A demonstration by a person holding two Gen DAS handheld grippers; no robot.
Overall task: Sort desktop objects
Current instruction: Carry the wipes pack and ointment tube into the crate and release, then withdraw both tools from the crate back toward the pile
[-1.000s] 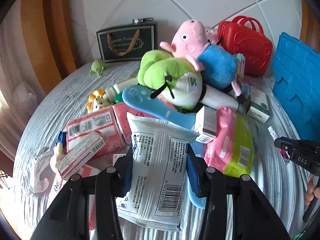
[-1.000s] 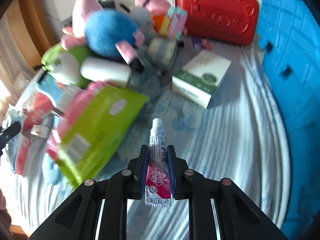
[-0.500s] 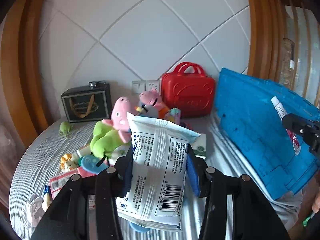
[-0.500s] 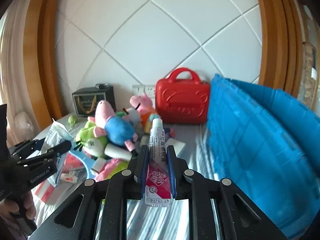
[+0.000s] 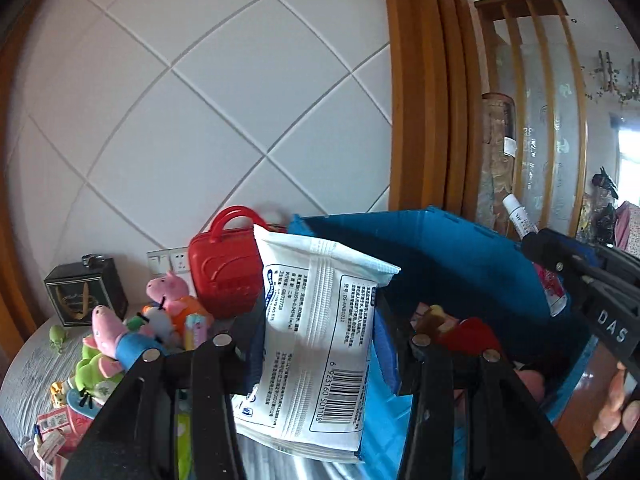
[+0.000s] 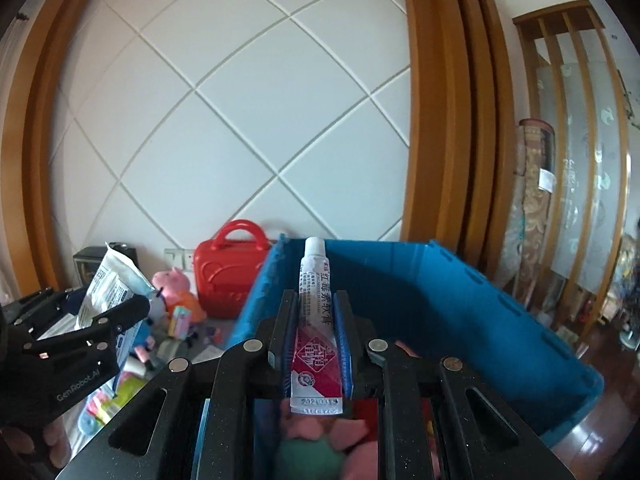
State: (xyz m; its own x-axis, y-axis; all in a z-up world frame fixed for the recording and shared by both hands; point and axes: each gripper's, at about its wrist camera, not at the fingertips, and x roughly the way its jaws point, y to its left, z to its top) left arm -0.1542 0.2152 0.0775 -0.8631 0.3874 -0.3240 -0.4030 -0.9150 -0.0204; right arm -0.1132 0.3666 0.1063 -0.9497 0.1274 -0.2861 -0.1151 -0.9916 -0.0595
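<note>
My left gripper (image 5: pixel 318 336) is shut on a white wipes packet (image 5: pixel 316 344) with blue print and a barcode, held at the near left rim of the blue crate (image 5: pixel 448 256). My right gripper (image 6: pixel 316 332) is shut on a small white and red ointment tube (image 6: pixel 316 320), cap pointing away, held above the blue crate (image 6: pixel 460 300). Inside the crate lie soft pink, red and green things. The left gripper with its packet (image 6: pixel 108 292) shows at the left of the right wrist view. The right gripper with the tube (image 5: pixel 516 216) shows at the right of the left wrist view.
Left of the crate, the table (image 5: pixel 28 364) carries a red toy case (image 5: pixel 224 276), pig plush toys (image 5: pixel 116 336), a dark gift bag (image 5: pixel 80 296), a green plush and pink packets. A tiled wall and a wooden frame stand behind. A hand (image 5: pixel 616 412) holds the right gripper.
Both grippers have risen from the cluttered table and swung right to the blue crate, each still gripping its item. The crate's inside has come into view.
</note>
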